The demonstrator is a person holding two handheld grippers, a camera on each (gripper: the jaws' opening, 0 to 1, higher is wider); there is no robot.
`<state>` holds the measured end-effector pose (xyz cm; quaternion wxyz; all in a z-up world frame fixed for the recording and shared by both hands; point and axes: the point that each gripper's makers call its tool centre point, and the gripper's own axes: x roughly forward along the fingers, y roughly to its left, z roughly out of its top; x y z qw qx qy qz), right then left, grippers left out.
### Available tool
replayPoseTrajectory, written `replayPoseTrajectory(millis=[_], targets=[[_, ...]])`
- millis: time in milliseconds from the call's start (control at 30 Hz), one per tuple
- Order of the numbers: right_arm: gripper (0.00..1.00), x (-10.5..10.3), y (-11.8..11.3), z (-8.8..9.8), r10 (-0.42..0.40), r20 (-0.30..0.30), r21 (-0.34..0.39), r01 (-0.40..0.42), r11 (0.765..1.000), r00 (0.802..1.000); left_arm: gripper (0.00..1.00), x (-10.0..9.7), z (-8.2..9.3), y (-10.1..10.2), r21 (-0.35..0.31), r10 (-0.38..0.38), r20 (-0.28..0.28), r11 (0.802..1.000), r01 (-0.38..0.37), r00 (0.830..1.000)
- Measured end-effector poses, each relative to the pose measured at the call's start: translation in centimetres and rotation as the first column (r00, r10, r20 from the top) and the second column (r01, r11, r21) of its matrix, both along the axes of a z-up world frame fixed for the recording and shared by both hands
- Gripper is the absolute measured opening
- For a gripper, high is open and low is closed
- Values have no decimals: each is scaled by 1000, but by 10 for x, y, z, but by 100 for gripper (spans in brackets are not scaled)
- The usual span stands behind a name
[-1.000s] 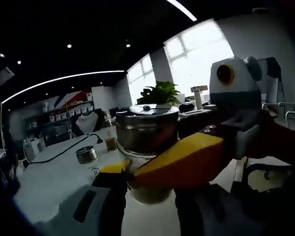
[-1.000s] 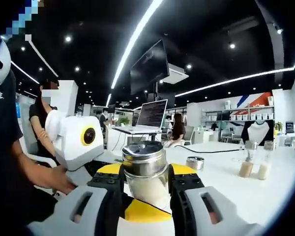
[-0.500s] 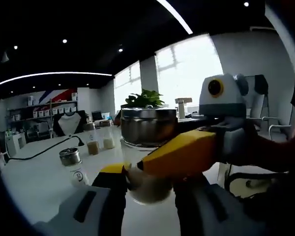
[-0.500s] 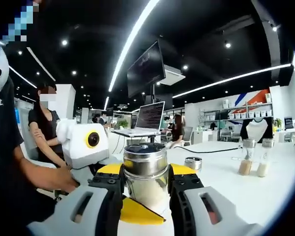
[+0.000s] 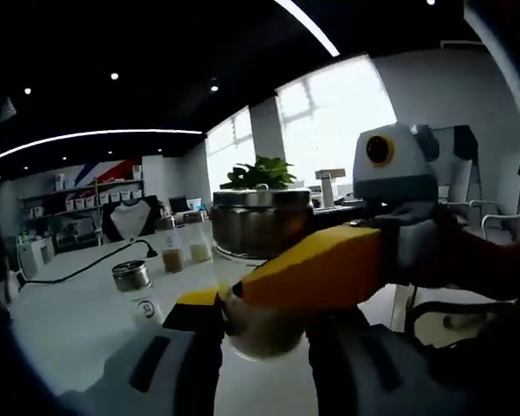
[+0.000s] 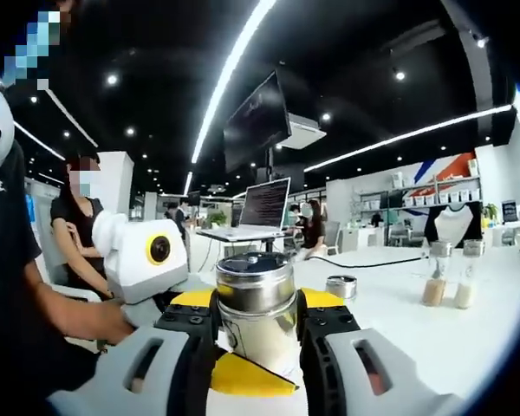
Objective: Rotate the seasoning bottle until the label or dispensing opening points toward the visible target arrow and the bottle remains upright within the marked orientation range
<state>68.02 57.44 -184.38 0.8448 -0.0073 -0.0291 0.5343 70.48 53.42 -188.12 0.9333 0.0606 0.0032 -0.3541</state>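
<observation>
One seasoning bottle (image 6: 257, 312), upright above the white table (image 6: 390, 321), pinched by both the right gripper (image 6: 258, 334) and left gripper (image 5: 264, 325). Two jars (image 6: 445, 273) and one tin (image 6: 341, 287) stand behind.

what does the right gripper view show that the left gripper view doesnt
Right gripper view: an open laptop, a hanging monitor and people standing behind the table.

Left gripper view: a bright window and a green plant.

Both: the seasoning bottle with its metal cap, gripped by the right gripper and the left gripper; the white table; a short jar and two tall jars standing on it.
</observation>
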Motion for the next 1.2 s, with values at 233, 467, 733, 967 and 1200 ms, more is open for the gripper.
replayPoseTrajectory(millis=[233,467,733,967,1200], targets=[[32,6,4,-4,-77,-1,-32,77,997,997,38,5,-4,9,10,28,-11,1000,-28,1000],[32,10,4,-2,-138,-44,20,139,990,989,38,4,-1,11,13,-38,14,999,38,999],[32,28,-21,10,-189,-58,47,192,980,980,60,13,-6,24,17,-8,-20,1000,8,1000],[32,64,-38,-6,-215,-78,18,217,976,973,80,22,-7,41,19,53,-45,998,-52,998],[32,98,-40,-27,-220,-94,-65,215,974,971,97,32,-14,56,102,122,-39,988,-118,992]])
